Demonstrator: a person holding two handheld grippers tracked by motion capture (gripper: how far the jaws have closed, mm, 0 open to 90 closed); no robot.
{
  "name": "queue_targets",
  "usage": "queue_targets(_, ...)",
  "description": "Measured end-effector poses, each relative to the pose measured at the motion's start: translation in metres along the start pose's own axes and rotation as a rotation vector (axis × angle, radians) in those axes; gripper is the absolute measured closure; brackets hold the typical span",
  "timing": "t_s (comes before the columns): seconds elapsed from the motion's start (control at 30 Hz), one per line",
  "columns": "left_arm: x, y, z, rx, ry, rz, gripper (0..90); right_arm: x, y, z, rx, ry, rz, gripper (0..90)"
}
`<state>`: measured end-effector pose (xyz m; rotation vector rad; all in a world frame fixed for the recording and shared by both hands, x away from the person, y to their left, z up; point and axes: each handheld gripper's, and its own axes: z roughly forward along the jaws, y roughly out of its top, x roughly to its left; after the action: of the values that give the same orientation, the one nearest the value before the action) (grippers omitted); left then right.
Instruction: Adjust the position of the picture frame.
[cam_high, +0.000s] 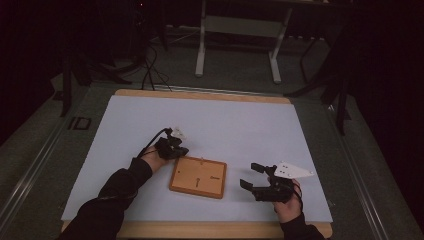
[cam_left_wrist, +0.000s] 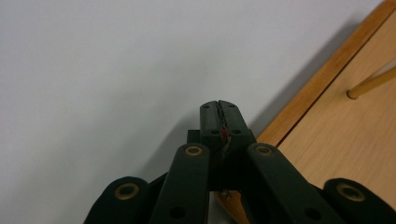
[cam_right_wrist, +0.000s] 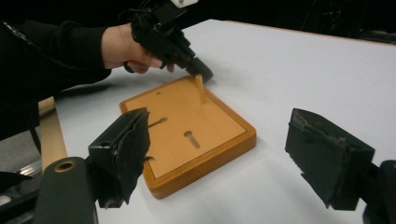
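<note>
A flat wooden board (cam_high: 197, 176) lies on the white table top, with one thin wooden peg (cam_right_wrist: 201, 88) standing upright near its far edge and two keyhole slots (cam_right_wrist: 191, 139) cut in its face. My left gripper (cam_high: 183, 151) is shut, its tip (cam_right_wrist: 205, 75) low at the board's far edge just beside the peg. In the left gripper view the jaws (cam_left_wrist: 219, 109) are pressed together over the white surface, with a tiny red speck between them; the board's edge (cam_left_wrist: 308, 100) and the peg (cam_left_wrist: 371, 83) are to their right. My right gripper (cam_high: 249, 175) stands open right of the board, holding nothing (cam_right_wrist: 217, 119).
The white sheet (cam_high: 210, 120) covers a wooden table whose rim (cam_high: 200, 94) shows at the back and front. Beyond the table stand a metal table frame (cam_high: 237, 30) and cables on the dark floor. A dark-sleeved forearm (cam_high: 115, 195) reaches in from the lower left.
</note>
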<state>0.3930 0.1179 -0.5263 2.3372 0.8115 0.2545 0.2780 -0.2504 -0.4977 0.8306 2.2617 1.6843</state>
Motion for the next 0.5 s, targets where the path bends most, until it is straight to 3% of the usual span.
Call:
queue_targets(0.2, -0.004, -0.005, -0.004, 0.004, 0.006, -0.013, 90.0, 0.002, 0.001, 0.001, -0.021, 0.044, -0.018, 20.2)
queue_targets(0.5, -0.01, -0.011, -0.005, 0.006, 0.003, -0.016, 90.0, 0.004, 0.002, 0.001, -0.018, 0.032, -0.052, 18.4)
